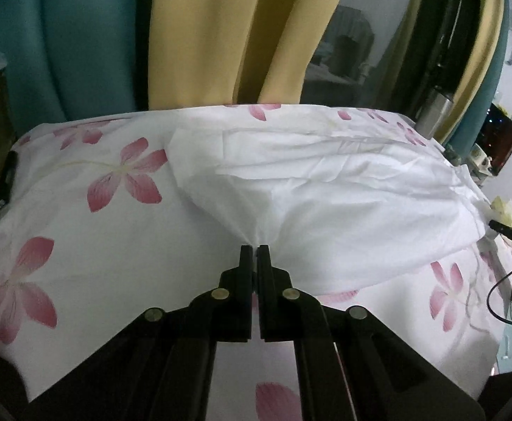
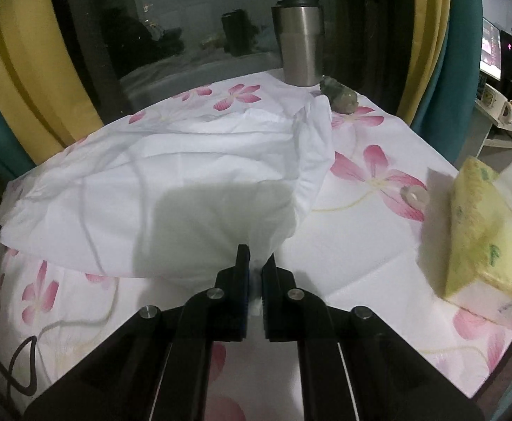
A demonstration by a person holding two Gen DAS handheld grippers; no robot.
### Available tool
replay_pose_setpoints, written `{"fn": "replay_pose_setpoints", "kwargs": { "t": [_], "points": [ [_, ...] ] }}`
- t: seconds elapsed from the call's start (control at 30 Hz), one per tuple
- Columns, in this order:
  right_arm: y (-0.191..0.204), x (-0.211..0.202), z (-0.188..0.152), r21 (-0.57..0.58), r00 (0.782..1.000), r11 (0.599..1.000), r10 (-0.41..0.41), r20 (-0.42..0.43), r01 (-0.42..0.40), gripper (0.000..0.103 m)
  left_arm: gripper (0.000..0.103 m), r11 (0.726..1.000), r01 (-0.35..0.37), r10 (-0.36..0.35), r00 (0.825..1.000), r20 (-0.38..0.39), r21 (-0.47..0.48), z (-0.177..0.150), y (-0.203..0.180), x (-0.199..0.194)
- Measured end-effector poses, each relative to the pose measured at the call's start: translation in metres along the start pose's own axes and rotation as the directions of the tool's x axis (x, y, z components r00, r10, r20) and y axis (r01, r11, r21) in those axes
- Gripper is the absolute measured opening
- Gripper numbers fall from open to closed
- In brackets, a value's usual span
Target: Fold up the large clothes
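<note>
While both grippers point steeply down toward the table, each one is clamped on the near edge of a white garment (image 1: 326, 189) that lies spread and rumpled across a white tablecloth printed with pink flowers (image 1: 80, 231). From the left wrist view, the left gripper (image 1: 255, 249) has its two black fingers pressed together, and the cloth gathers into a pinched fan of creases right at the tips. From the right wrist view, the right gripper (image 2: 255, 261) is closed on a bunched fold of the same white garment (image 2: 172, 175), a strip of fabric showing in the narrow slit between its fingers, and its shadow falls on the cloth just ahead. Neither holder's hand is in view.

Beyond the garment, a steel tumbler (image 2: 300, 45) stands upright at the far edge of the table before a dark window, with a small greenish lump (image 2: 340, 98) just beside it. A yellow tissue pack (image 2: 480, 231) lies to the right, apart from the garment. Yellow and teal curtains (image 1: 200, 35) hang behind the table.
</note>
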State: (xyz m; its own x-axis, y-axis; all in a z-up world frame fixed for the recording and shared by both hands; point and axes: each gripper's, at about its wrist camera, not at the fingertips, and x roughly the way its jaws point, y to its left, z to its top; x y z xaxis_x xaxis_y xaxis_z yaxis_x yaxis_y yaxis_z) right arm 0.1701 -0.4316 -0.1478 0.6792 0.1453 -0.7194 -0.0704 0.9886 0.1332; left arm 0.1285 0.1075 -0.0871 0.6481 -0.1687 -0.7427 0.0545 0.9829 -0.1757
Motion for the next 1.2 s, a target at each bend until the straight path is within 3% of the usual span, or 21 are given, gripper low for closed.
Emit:
{"fn": "replay_pose_setpoints", "kwargs": {
  "t": [0.5,0.7,0.77,0.83,0.87,1.07,1.2],
  "points": [
    [-0.003,-0.022,-0.043,-0.012,0.999,0.999,-0.037,-0.040,0.037,0.005,0.003,1.000,0.019,-0.020,0.997,-0.070,-0.014,-0.053,-0.005,-0.016],
    [-0.006,-0.026,-0.049,-0.017,0.998,0.999,-0.033,-0.054,0.032,0.006,0.003,1.000,0.025,-0.026,0.994,-0.107,-0.013,-0.058,-0.008,-0.016],
    [-0.007,-0.027,-0.047,-0.013,0.997,1.000,-0.026,-0.067,0.025,0.009,0.014,1.000,0.015,-0.017,0.995,-0.098,-0.014,-0.056,-0.007,-0.019],
    [-0.007,-0.031,-0.042,-0.015,0.997,0.999,-0.037,-0.065,0.036,0.013,0.041,1.000,-0.019,0.018,0.998,-0.067,-0.019,-0.049,-0.005,-0.026],
    [-0.006,-0.035,-0.039,-0.020,0.997,0.999,-0.046,-0.055,0.045,0.014,0.045,0.999,-0.026,0.024,0.998,-0.058,-0.022,-0.047,-0.004,-0.028],
    [-0.003,-0.050,-0.012,-0.032,0.997,0.997,-0.074,0.020,0.075,0.017,0.046,1.000,-0.022,0.022,1.000,0.010,-0.012,-0.015,-0.012,-0.033],
    [0.009,-0.043,0.016,-0.072,0.996,0.996,-0.056,0.069,0.061,0.017,0.046,0.998,0.049,-0.050,0.998,0.024,0.050,0.011,-0.043,-0.015]
  ]
}}
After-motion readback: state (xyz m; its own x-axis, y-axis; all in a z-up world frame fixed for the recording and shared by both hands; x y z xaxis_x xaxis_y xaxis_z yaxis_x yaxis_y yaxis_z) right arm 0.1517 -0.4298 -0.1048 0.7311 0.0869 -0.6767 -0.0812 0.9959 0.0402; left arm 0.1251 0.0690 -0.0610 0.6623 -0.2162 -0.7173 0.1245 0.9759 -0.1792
